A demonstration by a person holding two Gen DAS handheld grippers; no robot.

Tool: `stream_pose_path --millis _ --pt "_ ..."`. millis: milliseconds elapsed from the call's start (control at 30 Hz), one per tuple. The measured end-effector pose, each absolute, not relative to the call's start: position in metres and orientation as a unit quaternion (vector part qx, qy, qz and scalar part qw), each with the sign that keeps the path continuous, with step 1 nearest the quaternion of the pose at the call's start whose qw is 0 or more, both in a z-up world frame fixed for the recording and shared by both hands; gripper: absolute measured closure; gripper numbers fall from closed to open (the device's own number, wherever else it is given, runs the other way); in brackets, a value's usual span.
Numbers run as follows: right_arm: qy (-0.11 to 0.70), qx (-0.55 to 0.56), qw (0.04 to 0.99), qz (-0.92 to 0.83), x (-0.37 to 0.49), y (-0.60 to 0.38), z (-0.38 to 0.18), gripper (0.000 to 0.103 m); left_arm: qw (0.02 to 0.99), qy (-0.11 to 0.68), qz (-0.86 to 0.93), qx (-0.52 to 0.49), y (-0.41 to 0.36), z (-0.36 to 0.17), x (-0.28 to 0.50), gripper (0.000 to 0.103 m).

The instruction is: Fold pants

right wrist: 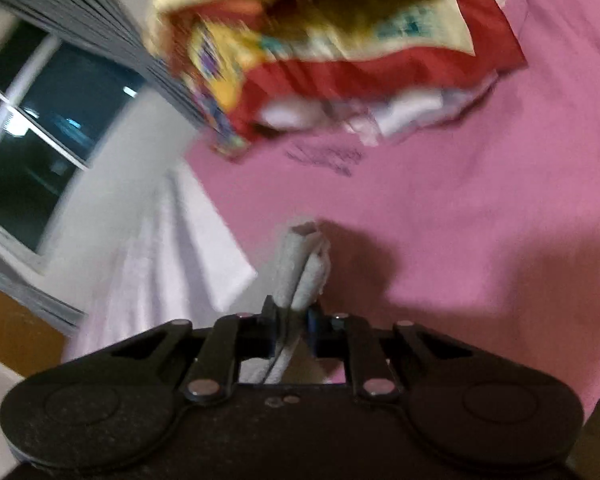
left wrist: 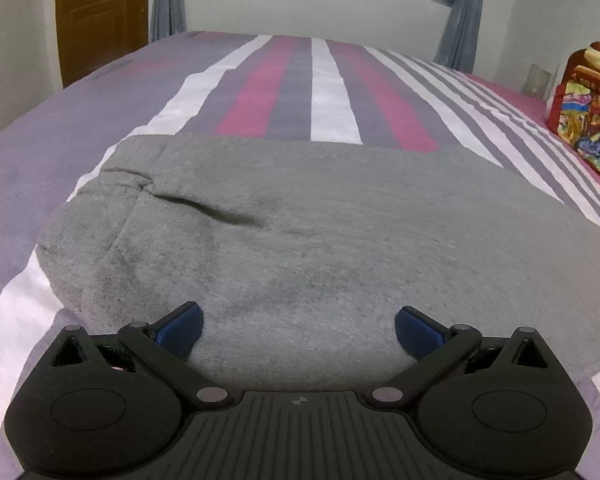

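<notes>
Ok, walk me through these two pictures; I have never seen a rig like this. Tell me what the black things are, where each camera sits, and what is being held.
Each picture comes from a camera mounted on a hand-held black gripper, looking forward along its two jaws; a person carries one gripper in each hand.

In the left wrist view, the left gripper has its blue-padded jaws wide apart and holds nothing. Ahead of it lie the fuzzy grey pants, spread on a bed with a purple, pink and white striped sheet. A colourful red-bordered cushion sits at the right edge.

In the blurred right wrist view, the right gripper is shut on a bunched bit of the grey fabric.
</notes>
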State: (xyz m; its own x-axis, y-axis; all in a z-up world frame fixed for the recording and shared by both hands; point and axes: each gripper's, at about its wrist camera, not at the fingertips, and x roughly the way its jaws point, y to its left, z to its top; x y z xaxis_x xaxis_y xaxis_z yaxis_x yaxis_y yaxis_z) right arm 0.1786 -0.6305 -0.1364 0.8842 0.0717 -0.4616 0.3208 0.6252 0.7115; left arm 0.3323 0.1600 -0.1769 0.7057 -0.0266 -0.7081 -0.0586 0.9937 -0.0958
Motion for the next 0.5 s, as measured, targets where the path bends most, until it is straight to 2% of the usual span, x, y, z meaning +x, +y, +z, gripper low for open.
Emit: stream_pose_path --millis 100,200,267,367,433,467,500 --pt "0.304 0.434 0.843 -0.091 0.191 -0.639 -0.187 0.092 0.921 0.386 0.013 -0.051 0.157 -0.178 0.336 0.0" --pt "0.289 0.441 0.845 -0.09 0.188 -0.637 -0.185 0.088 0.924 0.38 0.02 -0.041 0.158 -0.17 0.334 0.001" --pt "0.296 0.422 0.852 -0.088 0.19 -0.634 -0.183 0.089 0.938 0.34 0.04 -0.055 0.165 -0.158 0.319 0.001" --pt "0.297 0.44 0.845 -0.072 0.189 -0.641 -0.187 0.088 0.954 0.263 0.057 -0.134 0.197 -0.143 0.287 0.001" --pt "0.293 0.458 0.837 -0.061 0.187 -0.648 -0.192 0.088 0.949 0.266 0.077 -0.151 0.214 -0.142 0.283 0.014" --pt "0.289 0.475 0.83 -0.058 0.185 -0.652 -0.195 0.088 0.942 0.282 0.087 -0.162 0.223 -0.144 0.286 0.024" --pt "0.286 0.485 0.824 -0.056 0.185 -0.653 -0.197 0.088 0.935 0.294 0.099 -0.171 0.23 -0.147 0.29 0.028"
